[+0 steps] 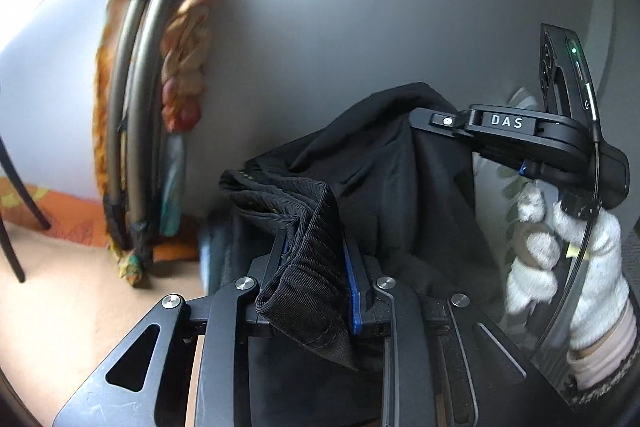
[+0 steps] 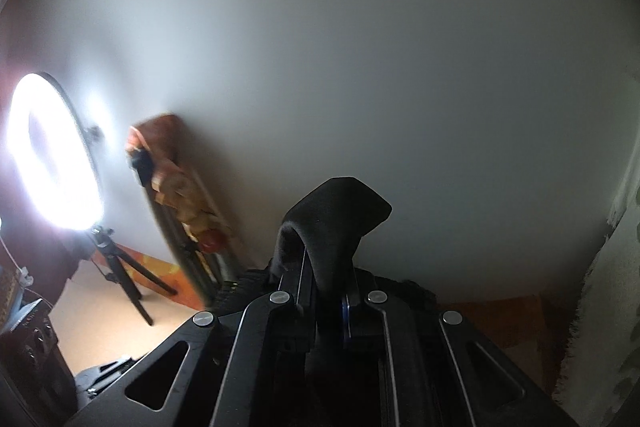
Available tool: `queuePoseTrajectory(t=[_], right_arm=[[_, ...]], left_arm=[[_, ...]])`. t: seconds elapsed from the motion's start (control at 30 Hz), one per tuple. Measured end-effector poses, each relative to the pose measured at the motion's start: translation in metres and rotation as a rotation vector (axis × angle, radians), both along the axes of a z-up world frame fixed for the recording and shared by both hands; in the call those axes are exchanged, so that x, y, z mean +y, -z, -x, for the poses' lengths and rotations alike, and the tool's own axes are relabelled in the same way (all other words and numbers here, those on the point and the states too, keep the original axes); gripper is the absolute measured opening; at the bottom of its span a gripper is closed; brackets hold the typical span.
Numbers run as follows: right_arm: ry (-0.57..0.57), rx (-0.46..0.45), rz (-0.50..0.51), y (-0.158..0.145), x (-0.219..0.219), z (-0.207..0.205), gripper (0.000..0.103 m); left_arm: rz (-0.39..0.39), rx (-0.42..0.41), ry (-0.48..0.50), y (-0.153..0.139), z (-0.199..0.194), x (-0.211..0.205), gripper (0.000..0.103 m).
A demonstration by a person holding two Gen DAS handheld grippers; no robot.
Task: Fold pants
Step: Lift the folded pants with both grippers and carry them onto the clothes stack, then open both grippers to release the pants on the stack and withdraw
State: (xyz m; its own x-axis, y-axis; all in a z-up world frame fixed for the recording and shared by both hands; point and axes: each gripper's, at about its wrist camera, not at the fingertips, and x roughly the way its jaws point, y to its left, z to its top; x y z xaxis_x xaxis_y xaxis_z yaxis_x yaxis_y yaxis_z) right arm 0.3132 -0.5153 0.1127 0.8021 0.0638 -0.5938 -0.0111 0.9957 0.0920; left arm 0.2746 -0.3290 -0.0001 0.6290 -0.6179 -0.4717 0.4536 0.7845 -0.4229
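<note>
Both tongs are up off the floor with the black pants (image 1: 384, 163) slung between them. The left gripper (image 1: 308, 267) is pinching the ribbed waistband (image 1: 296, 227), a thick bunch of elastic wedged between its blue-edged pads, jaws parted only as far as that wad forces them. Off to its right, the right gripper (image 1: 448, 121) shows side-on in a white-gloved hand (image 1: 560, 259), and its own camera confirms the bite: the right gripper (image 2: 326, 291) is pressed nearly together on a thin fold of black cloth (image 2: 336, 211) that pokes up past its tips. The fabric sags in a loose drape between the two grips, ahead of the left tongs and below the right ones. Behind stands a grey wall (image 1: 360, 7), with a hoop wrapped in orange cloth (image 1: 160, 107) leaning against it, and a ring light (image 2: 52, 155) on a tripod far left of the right tongs. This looks like the carry-and-spread step. Next move, by my reading: draw the tongs apart to tension the waistband, then lower the pants flat without either pinch slipping.
</note>
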Motion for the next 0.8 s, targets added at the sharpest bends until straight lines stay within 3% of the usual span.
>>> queuePoseTrajectory(t=[0.2,0.27,0.33,0.37,0.47,0.53,0.8], right_arm=[[0.024,0.067,-0.024,0.032,-0.025,-0.016,0.007],[0.027,0.097,-0.043,0.041,-0.03,-0.02,0.009],[0.055,0.123,-0.014,0.048,-0.03,-0.024,0.023],[0.075,0.135,0.01,0.048,-0.033,-0.024,0.024],[0.126,0.157,0.03,0.05,-0.039,-0.022,0.034],[0.146,0.161,0.033,0.049,-0.042,-0.018,0.034],[0.213,0.167,0.124,0.045,-0.044,0.004,0.038]], left_arm=[[0.004,0.088,-0.044,0.03,-0.006,0.013,0.023],[0.005,0.121,-0.062,0.037,-0.005,0.017,0.029],[0.01,0.156,-0.076,0.042,-0.005,0.022,0.031],[0.012,0.171,-0.082,0.044,-0.005,0.024,0.033],[0.001,0.19,-0.105,0.043,-0.005,0.031,0.042],[-0.01,0.201,-0.126,0.043,-0.005,0.037,0.052],[-0.051,0.169,-0.14,0.038,0.004,0.047,0.052]])
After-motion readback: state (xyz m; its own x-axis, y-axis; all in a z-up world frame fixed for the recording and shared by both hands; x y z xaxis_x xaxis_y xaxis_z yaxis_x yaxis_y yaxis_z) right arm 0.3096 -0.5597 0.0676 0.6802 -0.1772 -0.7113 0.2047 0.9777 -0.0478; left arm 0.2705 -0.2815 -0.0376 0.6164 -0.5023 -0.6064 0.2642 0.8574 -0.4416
